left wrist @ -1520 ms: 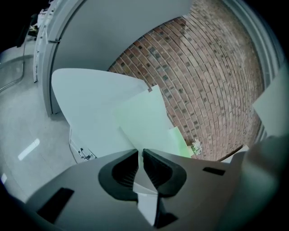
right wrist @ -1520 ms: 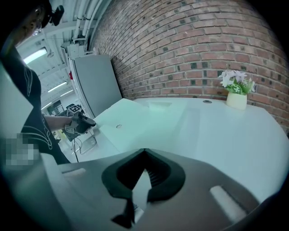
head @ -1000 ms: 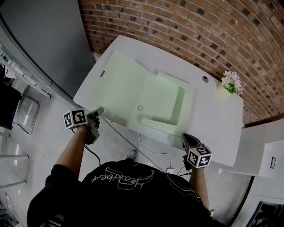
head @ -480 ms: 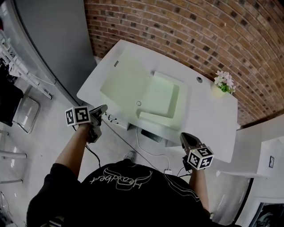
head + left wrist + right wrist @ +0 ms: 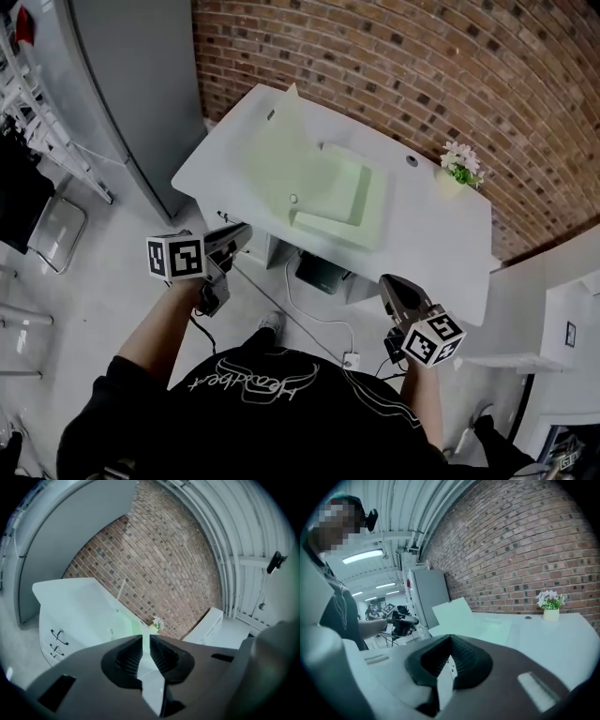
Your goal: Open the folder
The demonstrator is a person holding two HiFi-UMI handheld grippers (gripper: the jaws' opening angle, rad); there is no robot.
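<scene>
Head view: the pale green folder [image 5: 323, 192] lay open on the table [image 5: 441, 234], its left cover tilted up. The left gripper [image 5: 236, 234] was at its 7 o'clock and the right gripper [image 5: 387, 284] at 5. Both had drawn back from the table since a second before.

Left gripper view: the jaws had just been opening to a slit and held nothing.

Right gripper view: the jaws met at the tips, empty, with the folder [image 5: 454, 613] at 12 o'clock.
</scene>
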